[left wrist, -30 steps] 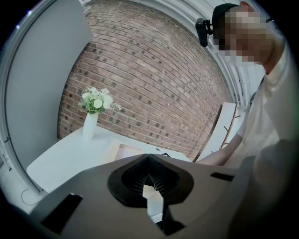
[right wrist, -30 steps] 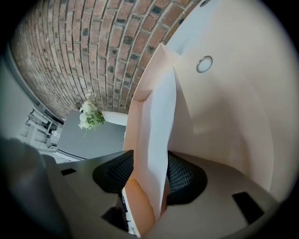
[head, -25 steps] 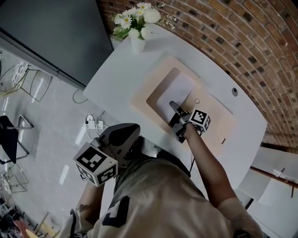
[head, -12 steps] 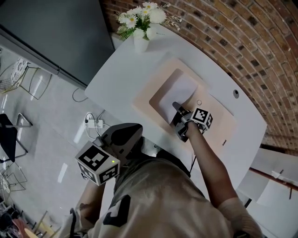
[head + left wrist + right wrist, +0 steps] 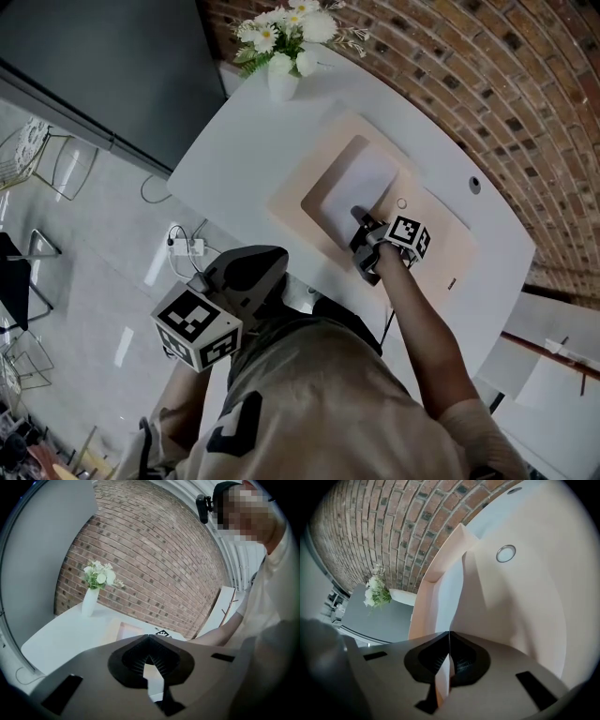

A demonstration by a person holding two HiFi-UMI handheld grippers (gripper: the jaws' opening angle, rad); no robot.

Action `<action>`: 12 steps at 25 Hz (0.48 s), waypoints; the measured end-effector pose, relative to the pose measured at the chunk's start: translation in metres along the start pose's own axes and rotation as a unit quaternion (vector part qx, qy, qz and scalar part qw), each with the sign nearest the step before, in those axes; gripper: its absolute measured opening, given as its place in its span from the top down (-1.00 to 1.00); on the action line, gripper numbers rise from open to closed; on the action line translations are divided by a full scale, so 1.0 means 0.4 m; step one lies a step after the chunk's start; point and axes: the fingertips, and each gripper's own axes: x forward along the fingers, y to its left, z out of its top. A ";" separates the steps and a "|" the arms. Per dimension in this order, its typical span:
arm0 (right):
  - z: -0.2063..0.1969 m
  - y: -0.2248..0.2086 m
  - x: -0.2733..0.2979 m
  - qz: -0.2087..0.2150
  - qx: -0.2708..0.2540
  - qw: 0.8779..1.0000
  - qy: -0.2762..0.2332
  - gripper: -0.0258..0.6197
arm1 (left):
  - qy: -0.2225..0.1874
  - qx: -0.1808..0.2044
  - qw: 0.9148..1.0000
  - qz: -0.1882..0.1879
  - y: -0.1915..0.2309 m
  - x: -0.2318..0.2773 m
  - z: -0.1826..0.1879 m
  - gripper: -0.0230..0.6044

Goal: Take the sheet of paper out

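Note:
A white sheet of paper (image 5: 354, 183) lies in the opened pale pink folder (image 5: 441, 234) on the white table. My right gripper (image 5: 359, 217) is at the sheet's near edge. In the right gripper view its jaws (image 5: 449, 634) have just been closing and now pinch the thin edge of the sheet (image 5: 446, 597), which stands up between them. The folder (image 5: 511, 602) spreads to the right, with a round snap (image 5: 506, 553). My left gripper (image 5: 267, 262) hangs off the table's near side, close to my body. Its jaws (image 5: 149, 637) meet with nothing between them.
A white vase of flowers (image 5: 281, 47) stands at the table's far left corner, under the brick wall (image 5: 450, 75). A round cable hole (image 5: 473, 186) sits in the table right of the folder. A power strip (image 5: 185, 248) lies on the floor, with wire chairs (image 5: 37, 155) further left.
The right gripper's jaws have drawn together on the near edge of the sheet. Neither hand has shifted noticeably, and the left gripper looks the same.

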 end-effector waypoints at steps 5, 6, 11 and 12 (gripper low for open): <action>-0.003 -0.002 0.000 -0.014 -0.008 1.000 -0.002 0.85 | -0.004 0.000 1.000 -0.001 0.016 -0.008 0.010 0.88; -0.002 -0.002 0.000 -0.017 -0.009 1.000 -0.003 0.85 | -0.005 0.001 1.000 -0.001 0.018 -0.010 0.013 0.88; -0.002 0.002 -0.006 -0.023 -0.017 1.000 -0.009 0.85 | -0.007 -0.001 1.000 -0.005 0.029 -0.024 0.016 0.88; -0.002 0.002 -0.008 -0.024 -0.019 0.999 -0.010 0.85 | -0.006 -0.002 1.000 -0.006 0.031 -0.024 0.014 0.88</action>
